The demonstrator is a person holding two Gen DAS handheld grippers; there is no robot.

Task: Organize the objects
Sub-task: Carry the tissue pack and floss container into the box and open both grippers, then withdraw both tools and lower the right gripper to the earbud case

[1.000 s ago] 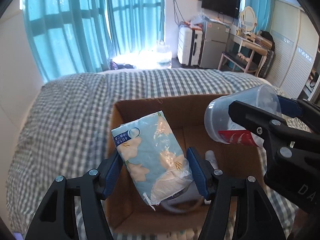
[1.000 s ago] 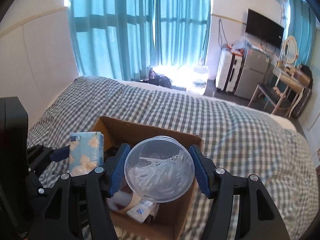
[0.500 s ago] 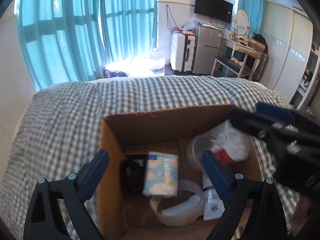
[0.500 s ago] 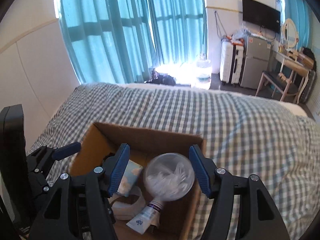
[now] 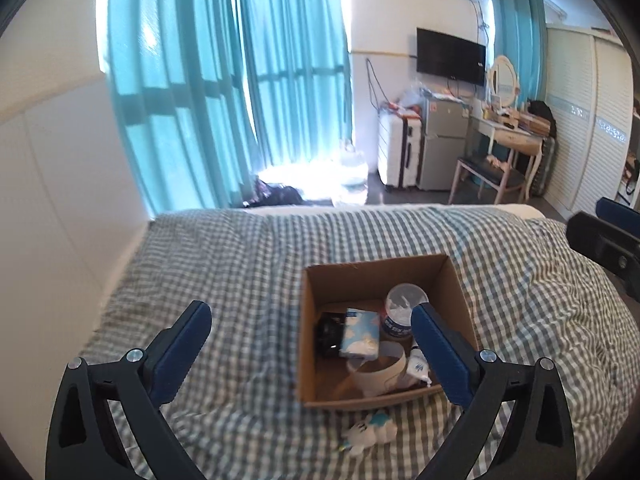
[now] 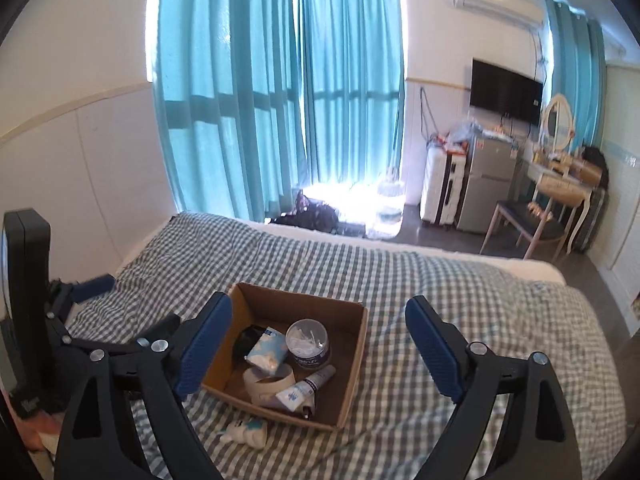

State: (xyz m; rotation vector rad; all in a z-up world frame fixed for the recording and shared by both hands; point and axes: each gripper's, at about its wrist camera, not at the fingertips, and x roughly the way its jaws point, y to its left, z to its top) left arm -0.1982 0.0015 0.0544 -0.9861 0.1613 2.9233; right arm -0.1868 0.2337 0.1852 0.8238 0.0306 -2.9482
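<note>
An open cardboard box (image 5: 456, 280) (image 6: 356, 356) sits on the checked bed. Inside lie a blue tissue pack (image 5: 360, 334) (image 6: 267, 350), a clear round tub of cotton swabs (image 5: 402, 310) (image 6: 308, 342), a white tape roll (image 5: 378, 374) (image 6: 270, 384), a white tube (image 5: 418, 366) (image 6: 316, 380) and a black object (image 5: 328, 334) (image 6: 246, 340). My left gripper (image 5: 310, 338) is open and empty, above and left of the box. My right gripper (image 6: 320, 340) is open and empty, above the box.
A small white and blue item (image 5: 370, 428) (image 6: 246, 432) lies on the bedspread (image 5: 220, 264) just in front of the box. A wall runs along the bed's left side. Beyond the bed are teal curtains, a suitcase, a fridge, a chair and a dressing table.
Both grippers opened and let go: the tissue pack and the swab tub now lie in the box. Both grippers then rose and drew back from it.
</note>
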